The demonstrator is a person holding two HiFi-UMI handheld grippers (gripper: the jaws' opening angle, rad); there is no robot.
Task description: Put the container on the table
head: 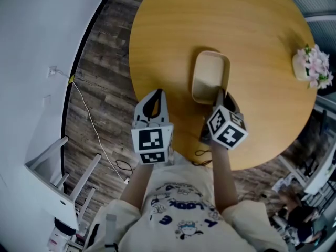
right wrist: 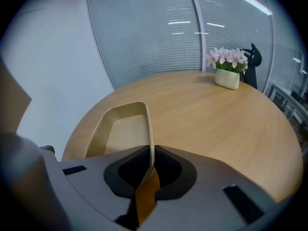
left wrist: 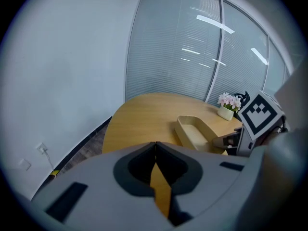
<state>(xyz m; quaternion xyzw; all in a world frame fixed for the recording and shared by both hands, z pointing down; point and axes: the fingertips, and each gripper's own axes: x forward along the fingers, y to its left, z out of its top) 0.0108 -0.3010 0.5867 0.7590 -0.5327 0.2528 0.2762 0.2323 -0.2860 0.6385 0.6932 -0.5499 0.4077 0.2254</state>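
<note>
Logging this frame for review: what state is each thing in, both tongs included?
container: upright, empty, one wall gripped.
right tongs: shut on the container's wall.
left tongs: shut, holding nothing.
flower pot: upright on the table.

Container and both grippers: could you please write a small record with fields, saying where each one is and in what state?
container: beige, oblong, empty, near the table's close edge
table: round, wooden
right gripper: shut on the container's rim
left gripper: shut, nothing between its jaws, left of the container and apart from it
contact: cannot tell whether the container rests on the table or is slightly lifted
other: flower pot at the table's right edge
</note>
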